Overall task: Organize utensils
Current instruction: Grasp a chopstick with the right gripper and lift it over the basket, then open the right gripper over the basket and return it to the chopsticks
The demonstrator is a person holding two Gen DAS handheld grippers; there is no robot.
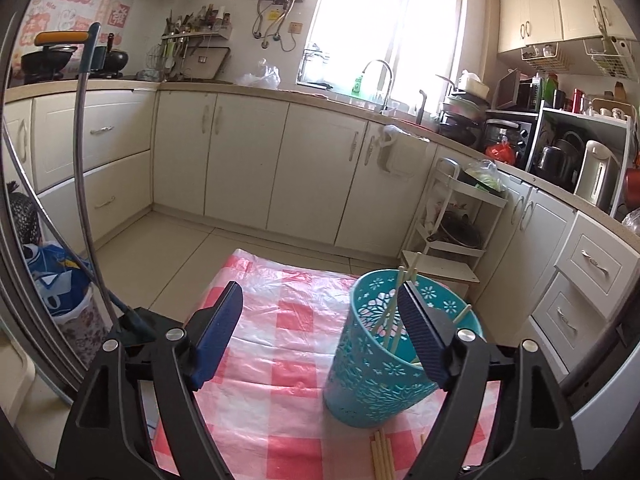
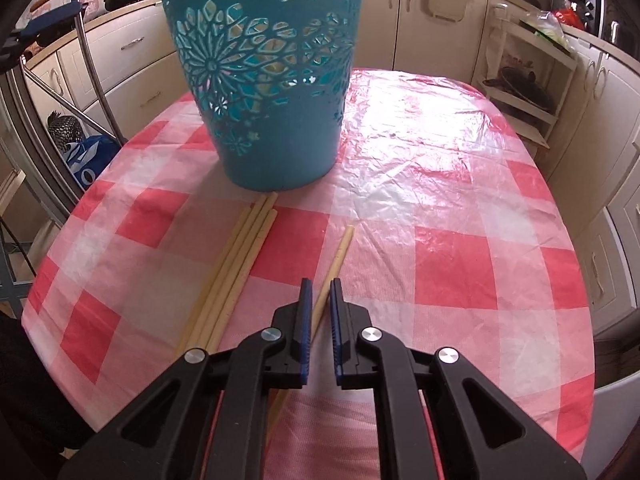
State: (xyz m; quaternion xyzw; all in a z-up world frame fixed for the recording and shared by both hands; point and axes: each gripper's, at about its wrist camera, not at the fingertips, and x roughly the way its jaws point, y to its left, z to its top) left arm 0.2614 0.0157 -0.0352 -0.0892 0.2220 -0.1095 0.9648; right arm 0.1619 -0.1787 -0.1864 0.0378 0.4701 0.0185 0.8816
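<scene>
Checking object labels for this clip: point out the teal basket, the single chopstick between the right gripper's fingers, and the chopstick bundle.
teal basket (image 2: pixel 276 148): right wrist view, lower wall.
single chopstick (image 2: pixel 340 254): right wrist view, upper shaft.
chopstick bundle (image 2: pixel 236 264): right wrist view, mid-length.

I'm looking into a kitchen: cream cabinets (image 1: pixel 248 160) wrap under a beige countertop (image 1: pixel 224 87), with a bright window (image 1: pixel 384 24) at twelve o'clock washing out the sink faucet (image 1: pixel 380 76). Pale floor tiles (image 1: pixel 192 248) lie below. A white shelf cart (image 1: pixel 456 224) stands at three o'clock.
</scene>
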